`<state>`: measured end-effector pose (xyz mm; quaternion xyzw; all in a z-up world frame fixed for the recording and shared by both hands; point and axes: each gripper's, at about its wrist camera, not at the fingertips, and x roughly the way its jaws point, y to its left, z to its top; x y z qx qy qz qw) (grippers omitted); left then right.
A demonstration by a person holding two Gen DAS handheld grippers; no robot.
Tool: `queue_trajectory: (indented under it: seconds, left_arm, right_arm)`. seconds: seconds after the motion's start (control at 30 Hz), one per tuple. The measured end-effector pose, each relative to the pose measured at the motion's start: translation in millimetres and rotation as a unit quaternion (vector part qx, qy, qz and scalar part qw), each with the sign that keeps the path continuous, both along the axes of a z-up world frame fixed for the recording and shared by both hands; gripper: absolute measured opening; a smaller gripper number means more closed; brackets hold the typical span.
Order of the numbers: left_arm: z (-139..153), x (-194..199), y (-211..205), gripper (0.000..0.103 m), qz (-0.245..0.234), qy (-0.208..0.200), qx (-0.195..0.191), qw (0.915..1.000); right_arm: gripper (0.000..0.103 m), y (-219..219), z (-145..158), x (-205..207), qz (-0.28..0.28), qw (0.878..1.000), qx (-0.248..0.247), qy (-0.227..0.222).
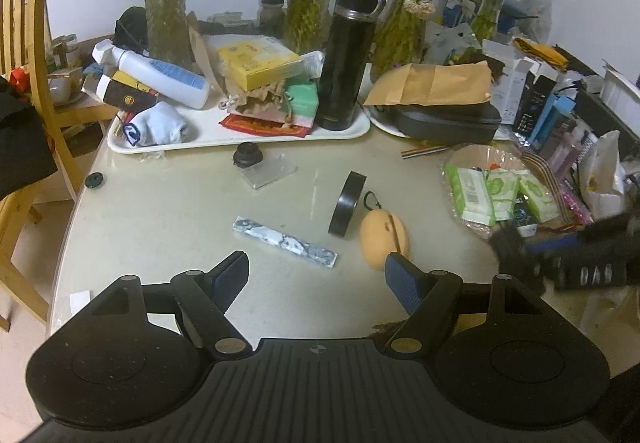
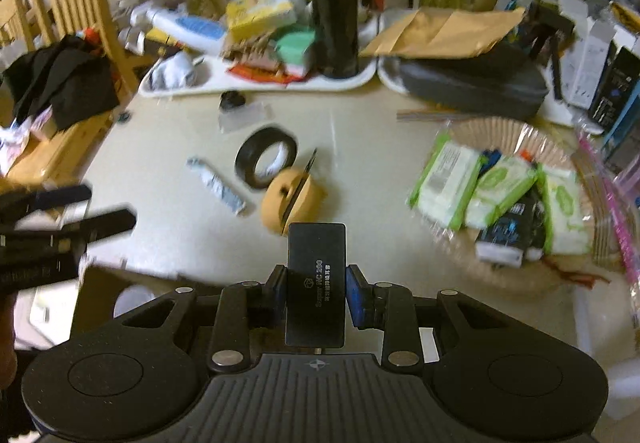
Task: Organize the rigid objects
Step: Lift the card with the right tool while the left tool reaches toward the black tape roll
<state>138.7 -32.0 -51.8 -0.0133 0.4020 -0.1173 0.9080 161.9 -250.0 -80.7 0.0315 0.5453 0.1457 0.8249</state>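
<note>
Right gripper (image 2: 316, 283) clamps a flat black rectangular device with printed lettering (image 2: 316, 283), held above the near edge of the beige table (image 1: 160, 211). Left gripper (image 1: 318, 275) wide apart, holding nothing. Just beyond: tan oval pouch (image 1: 382, 239), upright black tape roll (image 1: 347, 209) beside it, marbled grey bar (image 1: 285, 241) left. Far: white tray (image 1: 224, 139) with tall black flask (image 1: 348, 55).

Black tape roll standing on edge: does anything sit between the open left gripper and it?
Nothing blocks it. Bare table lies between the left gripper and the black tape roll. A marbled grey-white bar lies left of that line; an orange rounded case sits by the right fingertip.
</note>
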Motion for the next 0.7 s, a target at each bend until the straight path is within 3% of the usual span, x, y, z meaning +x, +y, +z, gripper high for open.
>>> queue_trajectory:
  seconds: [0.5, 0.7]
  left_arm:
    - [7.3, 2.1, -13.8, 0.075, -0.031, -0.029, 0.003, 0.9991]
    - [7.9, 13.2, -27.2, 0.075, -0.042, -0.038, 0.039, 0.9977]
  right_arm:
    - [0.034, 1.5, -12.5, -1.3, -0.004, 1.0, 0.0, 0.015]
    - [0.034, 0.9, -18.9, 0.3, -0.016, 1.0, -0.002, 0.022]
